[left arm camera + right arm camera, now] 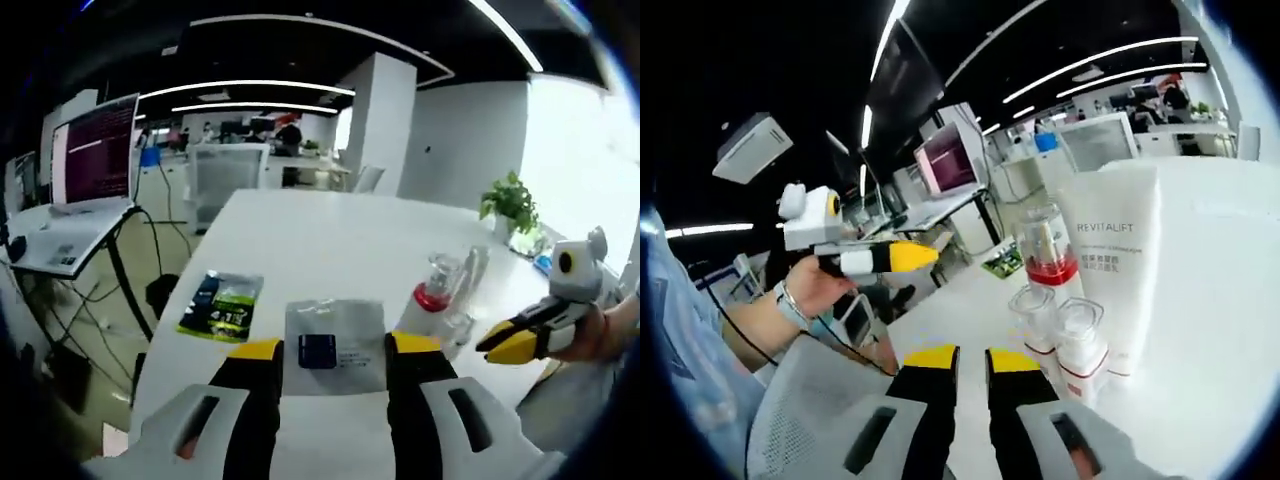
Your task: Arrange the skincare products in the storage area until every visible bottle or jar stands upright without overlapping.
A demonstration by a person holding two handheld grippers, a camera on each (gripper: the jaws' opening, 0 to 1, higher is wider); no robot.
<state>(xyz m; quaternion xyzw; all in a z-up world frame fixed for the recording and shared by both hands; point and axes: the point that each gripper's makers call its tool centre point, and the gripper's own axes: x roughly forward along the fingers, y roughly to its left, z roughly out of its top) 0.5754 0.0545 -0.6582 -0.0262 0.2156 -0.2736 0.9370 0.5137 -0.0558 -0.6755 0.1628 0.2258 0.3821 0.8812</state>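
- Skincare bottles are sitting on the white table (330, 240) in the left gripper view, right of centre: a clear bottle w/ red collar (434, 290) is standing upright, and a taller clear bottle (470, 280) is standing just beside it on the right.
- Left gripper (327, 352) is rising from bottom centre w/ jaws wide apart, nothing between them.
- Grey sachet (335, 346) w/ a dark blue square is lying flat on the table, showing in the gap between the jaws; can't tell if touching.
- Green-and-black sachet (221, 305) is lying flat at centre left, apart from the grey one.
- Other gripper (500, 347) is coming in from the right edge w/ yellow tips close together, a hand (590, 335) holding it.
- Laptop (95, 155) is glowing at upper left; potted plant (510, 203) is sitting at upper right.
- In the right gripper view, the right gripper (971, 358) is showing at bottom centre, jaws nearly together w/ a narrow gap, gripping nothing.
- White REVITALIFT box (1110, 270) is standing upright at centre right.
- Red-collared bottle (1044, 255) is standing just left of the box; two small clear-capped jars (1060, 335) are standing in front, lower right of centre, close to each other.
- Other gripper (925, 258) is hanging at centre left, yellow tips shut, a hand (810, 287) holding it.
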